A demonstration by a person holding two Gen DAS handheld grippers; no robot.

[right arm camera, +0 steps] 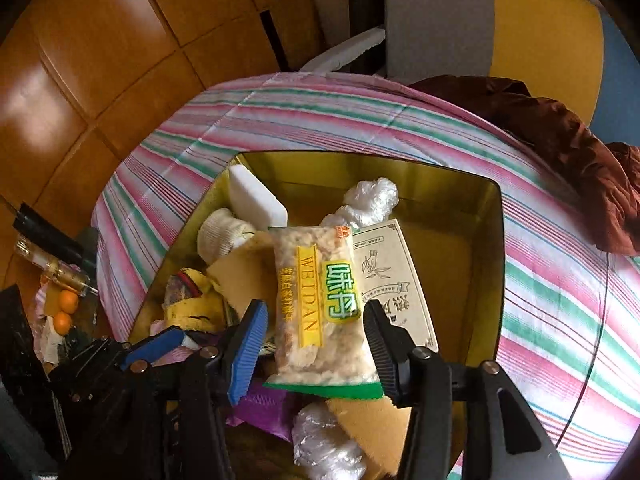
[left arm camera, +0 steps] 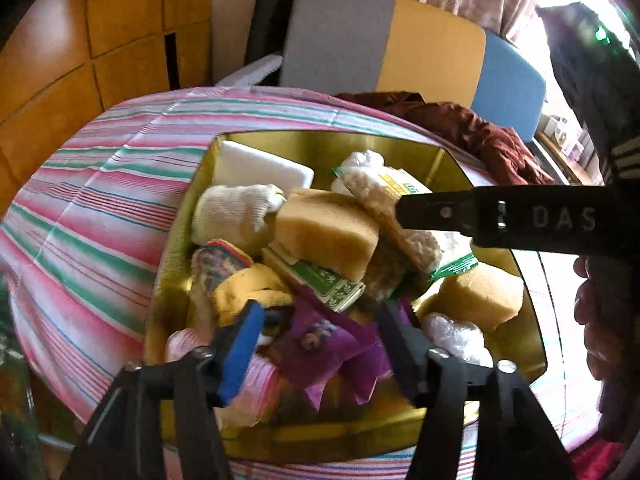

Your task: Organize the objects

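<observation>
- A snack packet (right arm camera: 320, 304) is being framed between the wide-spread, non-gripping fingers of the right gripper (right arm camera: 316, 344)
- The left gripper (left arm camera: 320, 340) is being held open and empty over the gold tin (right arm camera: 488, 248), whose right side is lying bare

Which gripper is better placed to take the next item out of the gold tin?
Right. The right gripper already straddles the clear WEIDAN snack packet on top of the pile in the gold tin. The left gripper hangs open over the purple wrappers, which lie lower and partly buried.

A striped cloth (right arm camera: 400, 120) covers the surface. A brown garment (right arm camera: 560, 136) lies crumpled on its far edge. Two small oranges (right arm camera: 66, 310) sit beside wooden floor tiles (right arm camera: 100, 40).
</observation>
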